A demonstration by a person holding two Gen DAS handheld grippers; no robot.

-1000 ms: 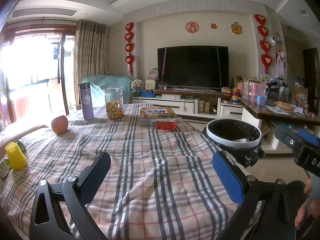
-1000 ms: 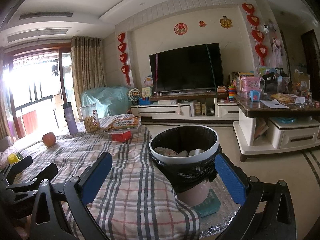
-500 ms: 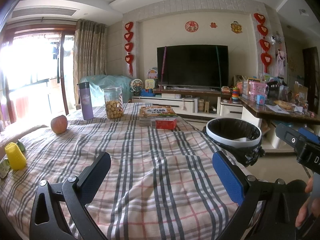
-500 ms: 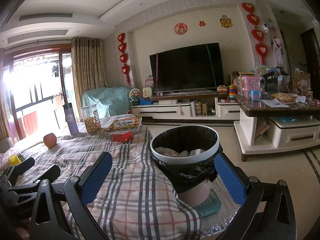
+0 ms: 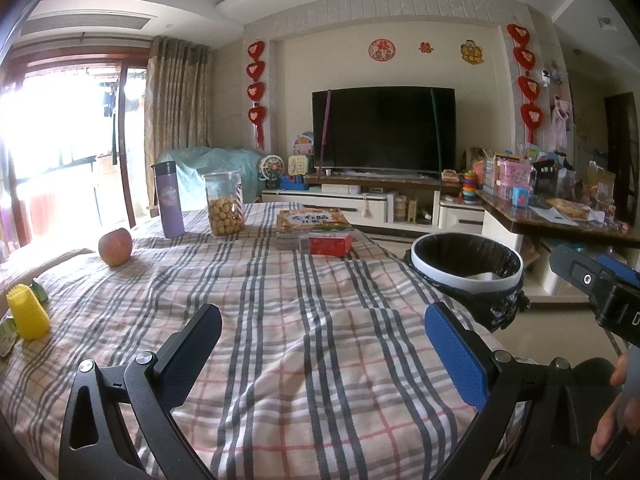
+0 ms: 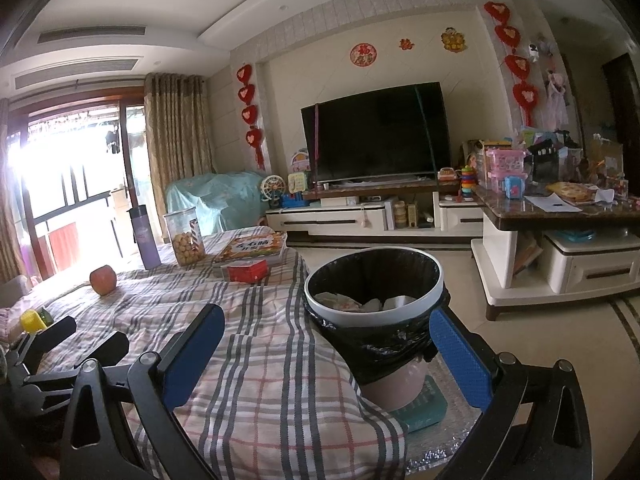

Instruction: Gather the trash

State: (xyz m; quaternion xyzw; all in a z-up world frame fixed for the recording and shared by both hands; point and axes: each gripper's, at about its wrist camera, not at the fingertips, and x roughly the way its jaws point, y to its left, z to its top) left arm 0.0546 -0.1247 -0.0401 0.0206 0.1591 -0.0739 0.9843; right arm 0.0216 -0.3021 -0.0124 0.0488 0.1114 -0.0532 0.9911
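Note:
A round bin with a white rim and black liner point(image 6: 374, 304) stands beside the table's right edge and holds crumpled paper scraps point(image 6: 362, 303). It also shows in the left wrist view point(image 5: 467, 264). My right gripper point(image 6: 324, 356) is open and empty, just short of the bin. My left gripper point(image 5: 322, 350) is open and empty, low over the plaid tablecloth point(image 5: 300, 320). The left gripper also shows at the left of the right wrist view point(image 6: 68, 344).
On the table stand an apple point(image 5: 115, 247), a purple flask point(image 5: 168, 199), a snack jar point(image 5: 225, 209), books point(image 5: 314, 224) with a red box point(image 5: 330, 243), and a yellow item point(image 5: 27, 312). A TV stand point(image 6: 360, 216) and side table point(image 6: 560, 216) lie beyond.
Both grippers have risen very slightly; the views are almost the same. Both stay open and empty.

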